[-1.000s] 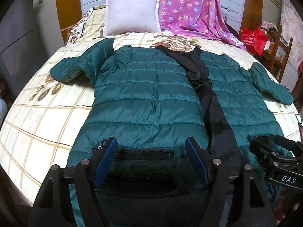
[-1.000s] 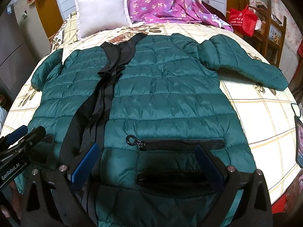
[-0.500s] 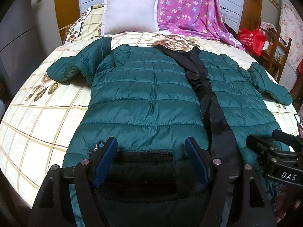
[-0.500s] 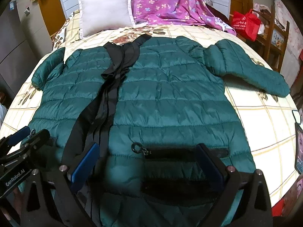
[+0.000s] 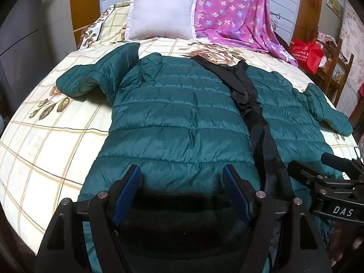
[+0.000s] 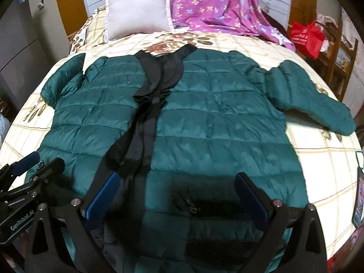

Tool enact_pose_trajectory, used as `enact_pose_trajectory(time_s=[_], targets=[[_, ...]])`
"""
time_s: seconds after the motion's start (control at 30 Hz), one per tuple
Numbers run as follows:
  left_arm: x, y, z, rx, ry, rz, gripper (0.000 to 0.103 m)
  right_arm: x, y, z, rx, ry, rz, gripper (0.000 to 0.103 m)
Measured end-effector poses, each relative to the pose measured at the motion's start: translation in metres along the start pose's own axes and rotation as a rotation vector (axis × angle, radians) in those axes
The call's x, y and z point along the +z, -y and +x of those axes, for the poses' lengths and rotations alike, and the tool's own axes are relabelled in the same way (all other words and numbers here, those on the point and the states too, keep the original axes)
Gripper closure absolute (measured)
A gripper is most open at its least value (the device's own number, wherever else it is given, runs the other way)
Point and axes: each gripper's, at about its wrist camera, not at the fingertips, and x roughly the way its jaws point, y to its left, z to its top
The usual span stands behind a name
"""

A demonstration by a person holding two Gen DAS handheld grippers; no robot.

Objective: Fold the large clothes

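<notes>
Jacket [image 5: 177, 118], one, green quilted, is lying flat on your checked bed [image 5: 45, 150], both sleeves out | one white pillow [image 5: 159, 11], one purple floral sheet [image 5: 232, 11], one red bag [image 5: 307, 54] are sitting beyond it | you are holding left gripper [image 5: 182, 191] and right gripper [image 6: 179, 195] spread, nothing pinched.

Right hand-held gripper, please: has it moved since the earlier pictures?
Yes, the hand-held gripper moved forward up the jacket: its pocket zip now sits lower in view.
</notes>
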Motion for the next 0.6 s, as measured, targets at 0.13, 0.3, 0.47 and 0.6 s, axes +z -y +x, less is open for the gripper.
enact_pose_trajectory(time_s=[0.13,0.3,0.47,0.6], targets=[[0.004,-0.003,0.002,0.015,0.007,-0.01,0.065,0.01,-0.009,0.006,-0.002,0.008,-0.034,0.001],[0.007,-0.008,0.009,0.026,-0.004,-0.027,0.065,0.021,-0.016,0.014,0.011,0.039,-0.051,0.001],[0.008,-0.014,0.017,0.043,-0.016,-0.042,0.065,0.02,-0.017,0.028,0.009,0.051,-0.072,0.001],[0.01,-0.017,0.022,0.052,-0.023,-0.056,0.065,0.021,-0.018,0.038,0.025,0.045,-0.081,0.001]])
